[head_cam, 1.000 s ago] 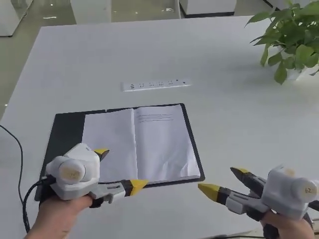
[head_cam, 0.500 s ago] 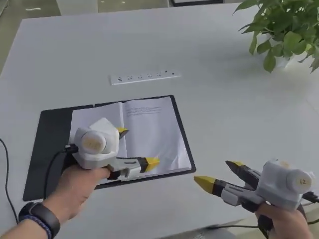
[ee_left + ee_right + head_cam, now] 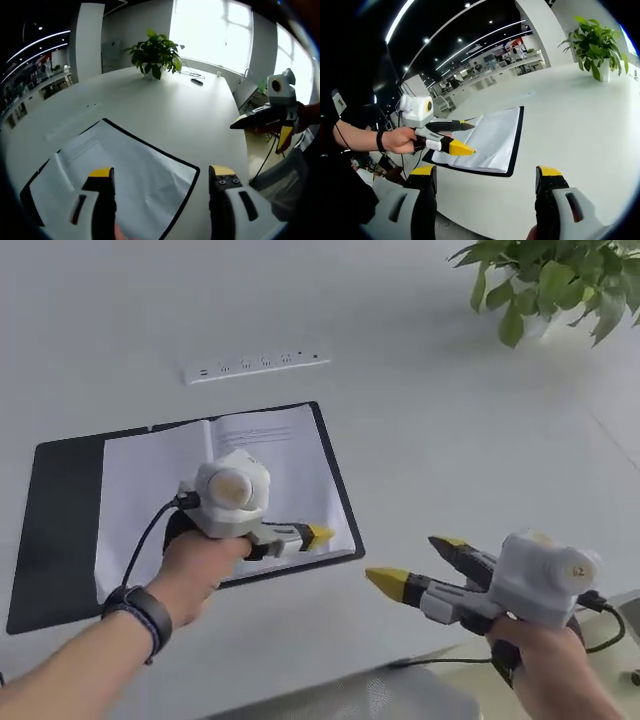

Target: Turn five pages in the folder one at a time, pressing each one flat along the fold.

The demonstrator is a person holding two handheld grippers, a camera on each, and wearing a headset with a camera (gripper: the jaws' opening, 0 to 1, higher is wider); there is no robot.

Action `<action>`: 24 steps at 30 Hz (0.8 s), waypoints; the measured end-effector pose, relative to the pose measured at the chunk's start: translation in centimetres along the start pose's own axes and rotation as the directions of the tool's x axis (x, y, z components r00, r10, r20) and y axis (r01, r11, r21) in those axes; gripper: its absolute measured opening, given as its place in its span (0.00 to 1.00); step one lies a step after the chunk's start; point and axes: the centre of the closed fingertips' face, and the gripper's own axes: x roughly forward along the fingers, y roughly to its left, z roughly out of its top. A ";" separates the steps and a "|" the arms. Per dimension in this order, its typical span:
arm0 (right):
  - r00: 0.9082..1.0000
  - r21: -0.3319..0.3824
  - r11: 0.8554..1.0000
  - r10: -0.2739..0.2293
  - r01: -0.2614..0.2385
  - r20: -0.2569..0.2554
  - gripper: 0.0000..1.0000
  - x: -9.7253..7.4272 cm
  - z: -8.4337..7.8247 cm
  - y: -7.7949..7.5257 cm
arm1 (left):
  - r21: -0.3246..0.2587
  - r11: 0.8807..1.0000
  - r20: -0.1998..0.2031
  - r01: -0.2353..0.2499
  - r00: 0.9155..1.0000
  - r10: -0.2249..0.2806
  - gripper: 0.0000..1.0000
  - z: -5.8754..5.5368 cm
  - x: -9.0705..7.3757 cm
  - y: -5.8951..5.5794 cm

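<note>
A black folder (image 3: 60, 510) lies open on the white table, its white pages (image 3: 290, 460) spread flat. My left gripper (image 3: 290, 522) hovers open over the lower part of the right-hand page, near the folder's front edge, with nothing between its jaws. In the left gripper view that gripper (image 3: 162, 172) looks across the right page (image 3: 135, 170) to its black corner. My right gripper (image 3: 418, 562) stands open off the folder's lower right corner, above bare table. From the right gripper view, that gripper (image 3: 485, 171) faces the folder (image 3: 495, 137) and the left gripper (image 3: 470, 136).
A white power strip (image 3: 255, 367) lies beyond the folder. A potted plant (image 3: 555, 280) stands at the far right. The table's near edge runs just below both hands, and a black cable (image 3: 440, 660) trails there. Bare table lies right of the folder.
My left gripper has moved right and forward, from beside the folder's lower left onto its right-hand page. The right gripper has barely shifted. The head camera has swung right.
</note>
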 end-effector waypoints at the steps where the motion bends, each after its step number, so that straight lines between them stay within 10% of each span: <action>1: 1.000 -0.002 1.000 0.001 -0.001 -0.003 0.80 0.0 0.0 0.0 | -0.003 1.000 -0.010 0.000 1.000 0.000 0.76 -0.2 0.5 -0.1; 13: 0.999 0.001 0.999 0.032 -0.032 -0.014 0.80 0.7 0.4 0.0 | 0.070 0.996 -0.135 -0.055 0.989 0.064 0.76 -3.6 4.0 -0.1; 24: 0.998 0.012 0.999 0.043 -0.043 -0.035 0.79 1.2 -0.1 -0.5 | 0.042 0.997 -0.160 -0.060 0.985 0.066 0.73 -4.7 4.4 0.2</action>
